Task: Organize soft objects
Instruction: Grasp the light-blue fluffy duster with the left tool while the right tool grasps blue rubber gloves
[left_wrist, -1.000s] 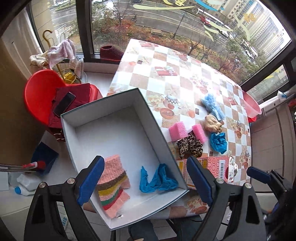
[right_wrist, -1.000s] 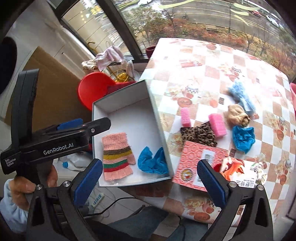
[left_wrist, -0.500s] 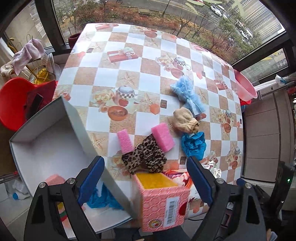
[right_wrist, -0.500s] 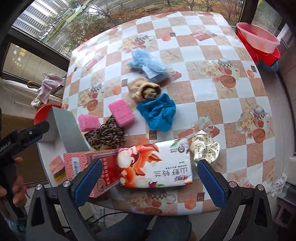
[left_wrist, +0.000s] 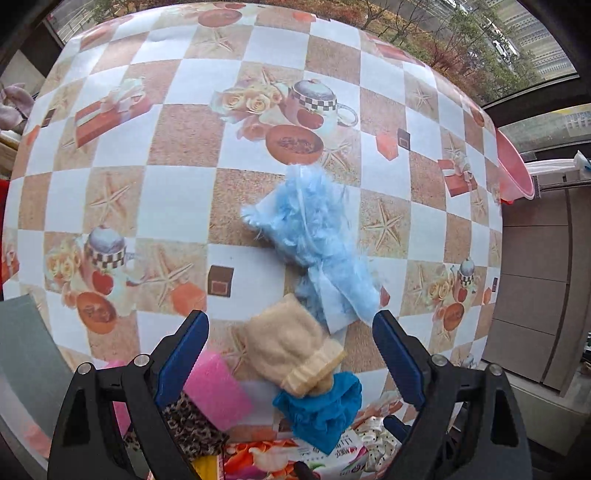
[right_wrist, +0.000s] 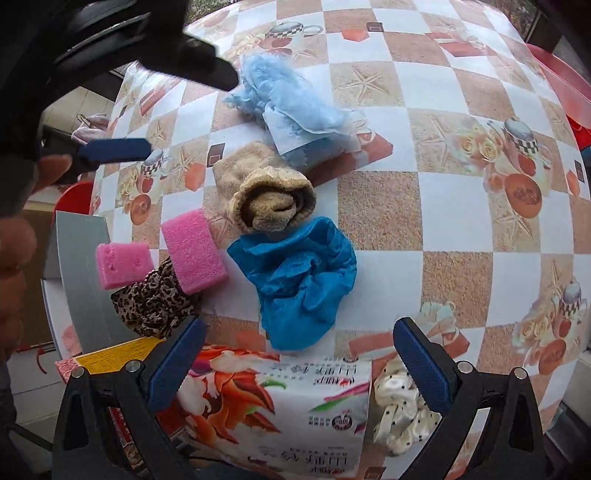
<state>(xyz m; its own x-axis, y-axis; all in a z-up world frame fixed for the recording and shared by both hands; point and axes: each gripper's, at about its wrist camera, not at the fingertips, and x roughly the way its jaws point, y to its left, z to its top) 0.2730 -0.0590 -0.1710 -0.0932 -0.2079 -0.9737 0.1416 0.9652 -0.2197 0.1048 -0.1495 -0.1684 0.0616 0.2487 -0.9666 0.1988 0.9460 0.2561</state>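
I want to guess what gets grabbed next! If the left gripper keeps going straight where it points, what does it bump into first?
Probably the beige sock: it lies between the open fingers of the left gripper. Depth is hard to judge.

Each black claw (left_wrist: 290, 354) (right_wrist: 299, 354) has blue pads and silver screws.

The tissue pack (right_wrist: 273, 402) bore upside-down Chinese print and a round "100" mark; nothing else was legible.

Bright flat daylight from window beyond table (left_wrist: 177, 199), soft shadows, heavy fisheye bulge, slight motion blur at edges
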